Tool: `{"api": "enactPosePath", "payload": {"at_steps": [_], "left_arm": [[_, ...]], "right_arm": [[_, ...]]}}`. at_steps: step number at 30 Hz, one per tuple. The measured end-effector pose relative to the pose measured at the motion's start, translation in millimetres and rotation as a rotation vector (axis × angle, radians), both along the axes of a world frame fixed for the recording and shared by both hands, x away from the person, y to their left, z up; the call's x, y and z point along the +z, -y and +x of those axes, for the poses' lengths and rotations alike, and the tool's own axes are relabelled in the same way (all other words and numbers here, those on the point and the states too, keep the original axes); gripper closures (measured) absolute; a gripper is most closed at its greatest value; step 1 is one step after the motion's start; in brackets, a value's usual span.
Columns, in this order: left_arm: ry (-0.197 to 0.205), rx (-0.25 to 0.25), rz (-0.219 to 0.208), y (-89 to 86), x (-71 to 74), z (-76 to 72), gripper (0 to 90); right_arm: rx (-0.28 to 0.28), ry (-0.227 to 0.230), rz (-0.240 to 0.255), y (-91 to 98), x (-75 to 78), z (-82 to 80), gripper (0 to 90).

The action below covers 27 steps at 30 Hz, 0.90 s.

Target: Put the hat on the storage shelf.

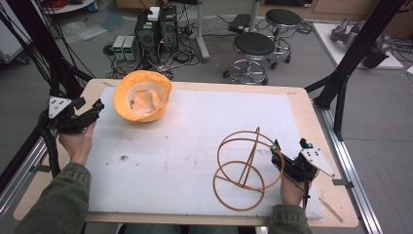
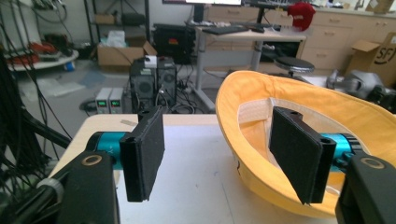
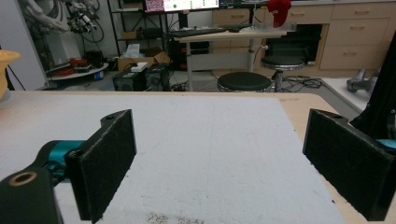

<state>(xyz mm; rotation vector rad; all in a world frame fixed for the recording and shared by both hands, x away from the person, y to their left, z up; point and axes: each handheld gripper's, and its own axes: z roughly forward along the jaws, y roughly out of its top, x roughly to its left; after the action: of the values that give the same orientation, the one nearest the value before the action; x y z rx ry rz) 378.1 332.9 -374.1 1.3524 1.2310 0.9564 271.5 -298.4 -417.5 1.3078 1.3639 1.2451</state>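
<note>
Green-sleeved forearms enter from the near edge of the surface (image 1: 302,105), each hand carrying a two-jaw tool. At near right, the right gripper (image 1: 278,152) rests just beside a wooden ring stand (image 1: 246,168), a frame of thin hoops and struts standing on the white mat (image 1: 195,146); its jaws stand wide apart with nothing between them, and its own camera looks out over bare mat. At far left, the left gripper (image 1: 97,106) hovers close to the yellow bucket hat (image 1: 142,95), which lies crown-down, brim up, near the far-left corner of the mat. Seen from the left gripper view, those jaws are also spread wide and empty, one pad (image 2: 295,151) already over the hat's brim (image 2: 243,93), the other outside it.

Judging by this, the step in hand is a grasp on the hat's brim. Doing it well likely means sliding the jaws so the soft brim sits squarely between both pads before closing, gripping deep enough that the fabric does not slip, and lifting steadily so the hat keeps its shape on the way toward the stand.
</note>
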Motion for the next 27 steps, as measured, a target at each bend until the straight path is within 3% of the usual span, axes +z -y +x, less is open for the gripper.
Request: {"api": "enactPosePath", "payload": {"at_steps": [7,9,12,15,17,24,27], "left_arm": [[-0.024,-0.026,0.036,3.8,4.6,18.6,35.7],[-0.032,-0.045,0.089,8.0,9.8,27.2,35.2],[-0.045,-0.053,0.113,9.8,13.1,33.8,34.8],[-0.071,-0.061,0.111,11.2,15.6,45.0,35.2],[-0.089,-0.072,0.080,13.9,15.1,54.7,35.6],[-0.144,-0.077,0.124,18.9,10.7,79.5,37.2],[-0.135,-0.117,0.108,20.0,8.8,90.2,35.8]], "right_arm": [[0.000,0.001,-0.017,-1.2,-0.3,0.7,8.4],[0.002,-0.003,-0.026,-2.0,-0.6,0.7,8.4],[0.002,-0.003,-0.025,-2.2,-0.5,0.9,8.4],[0.001,-0.002,-0.028,-1.9,-0.6,0.7,8.4],[0.002,-0.002,-0.020,-2.2,-0.3,0.3,8.4],[0.002,0.003,-0.024,-1.3,0.0,0.3,8.4],[0.005,0.008,-0.033,-1.3,0.2,0.2,8.4]]}}
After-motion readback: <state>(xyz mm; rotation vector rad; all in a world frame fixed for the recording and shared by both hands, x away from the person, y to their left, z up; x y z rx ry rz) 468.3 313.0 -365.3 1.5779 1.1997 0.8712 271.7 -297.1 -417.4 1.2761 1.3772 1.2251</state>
